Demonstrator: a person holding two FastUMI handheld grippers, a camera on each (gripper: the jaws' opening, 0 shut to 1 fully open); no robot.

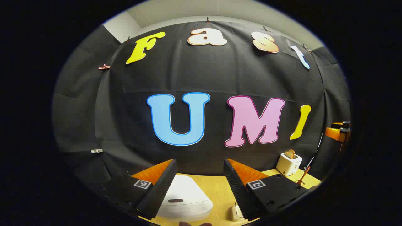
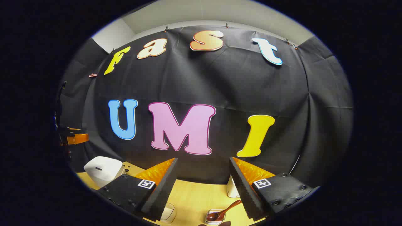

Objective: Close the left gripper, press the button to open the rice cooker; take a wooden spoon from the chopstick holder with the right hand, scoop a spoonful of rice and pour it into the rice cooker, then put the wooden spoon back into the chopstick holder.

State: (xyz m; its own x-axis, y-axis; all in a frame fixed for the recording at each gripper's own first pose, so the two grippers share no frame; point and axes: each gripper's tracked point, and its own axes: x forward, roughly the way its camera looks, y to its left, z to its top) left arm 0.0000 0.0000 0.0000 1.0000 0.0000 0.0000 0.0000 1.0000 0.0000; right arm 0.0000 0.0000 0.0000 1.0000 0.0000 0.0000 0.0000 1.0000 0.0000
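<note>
Both grippers up, jaws wide apart, holding nothing.

Left gripper [image 1: 199,185]: fingers spread, level, pointing fwd at mid height, nothing btwn them. Right gripper [image 2: 202,185]: same pose, fingers spread, nothing gripped. Each gripper also shows far off at the edge of the other's view, raised to abt the same height; state unreadable from there.

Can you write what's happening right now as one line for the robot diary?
phase: start | left gripper: open, above rice cooker, lid shut | right gripper: open, empty | wooden spoon: untouched
</note>
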